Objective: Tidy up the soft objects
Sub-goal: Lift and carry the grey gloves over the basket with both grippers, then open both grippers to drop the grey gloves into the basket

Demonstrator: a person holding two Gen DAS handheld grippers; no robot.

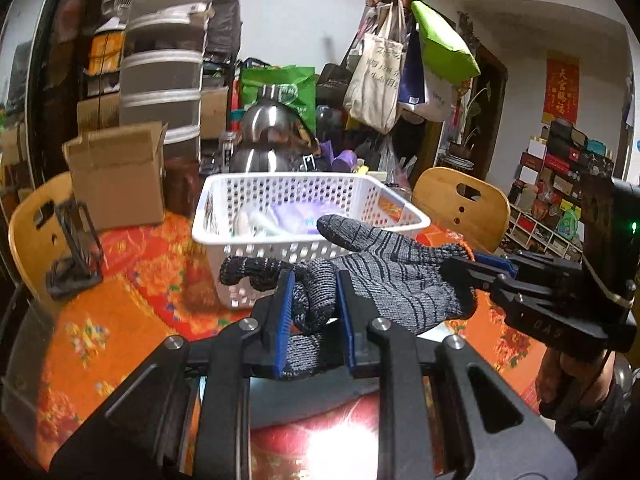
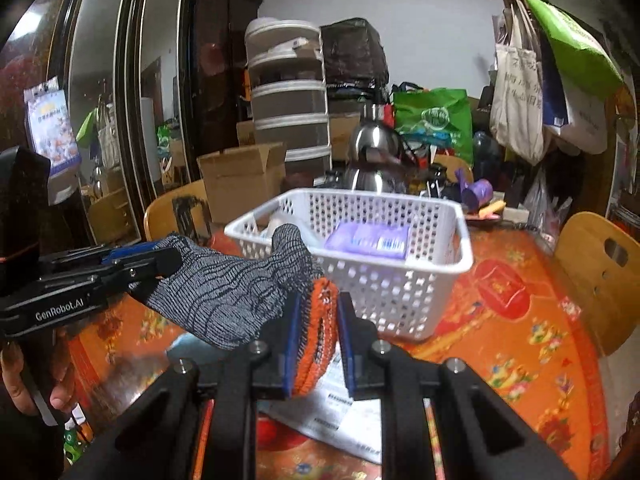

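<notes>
A grey knitted work glove with an orange cuff hangs stretched between both grippers, above the orange floral tablecloth. My left gripper is shut on the glove's fingers. My right gripper is shut on the orange cuff. Each gripper shows in the other's view: the right gripper on the cuff end, the left gripper on the finger end. Just beyond the glove stands a white perforated basket holding a purple packet and other items.
A cardboard box, a steel kettle and piled bags crowd the table's far side. Wooden chairs stand around it. A black wire holder sits at the left. Paper sheets lie under the glove.
</notes>
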